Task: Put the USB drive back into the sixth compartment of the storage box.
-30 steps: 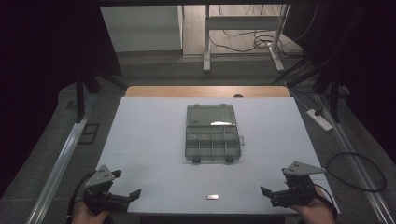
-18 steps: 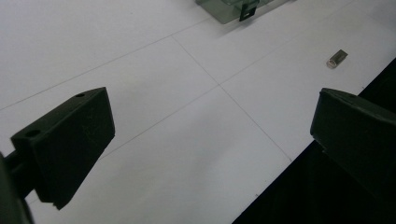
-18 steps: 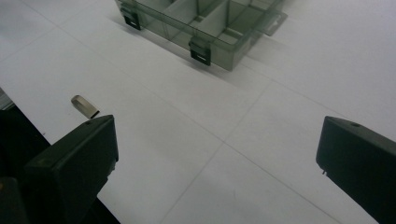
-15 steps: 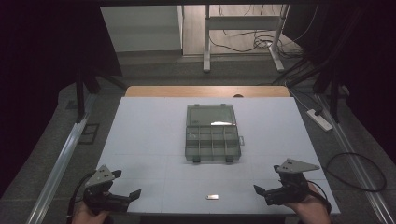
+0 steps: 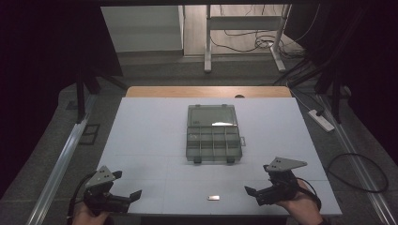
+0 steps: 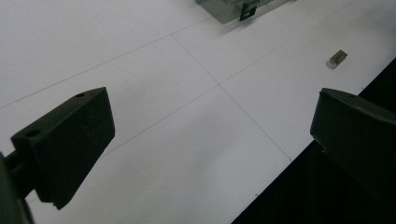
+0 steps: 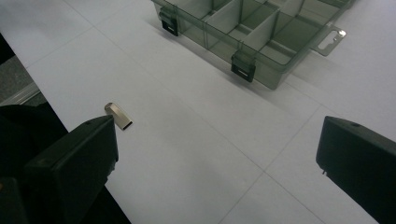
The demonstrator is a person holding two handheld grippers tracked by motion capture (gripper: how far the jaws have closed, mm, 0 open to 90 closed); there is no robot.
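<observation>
A small silver metal piece (image 5: 213,198) (image 6: 336,58) (image 7: 118,115) lies flat near the table's front edge. Behind it stands a clear grey compartment box (image 5: 213,136) (image 7: 254,32), its lid folded back and its divided tray showing no contents. My right gripper (image 5: 254,195) (image 7: 217,154) hovers low to the right of the metal piece, jaws wide open and empty, with the piece just off its left jaw. My left gripper (image 5: 129,198) (image 6: 212,126) rests at the front left corner, also open and empty, far from the piece.
The white table top (image 5: 150,136) runs to a wooden strip at the back. The front edge drops to darkness right under both grippers. A power strip (image 5: 321,120) and cables lie on the floor to the right.
My right gripper has slid left along the front edge, closer to the metal piece. The left gripper, the piece and the box have stayed put.
</observation>
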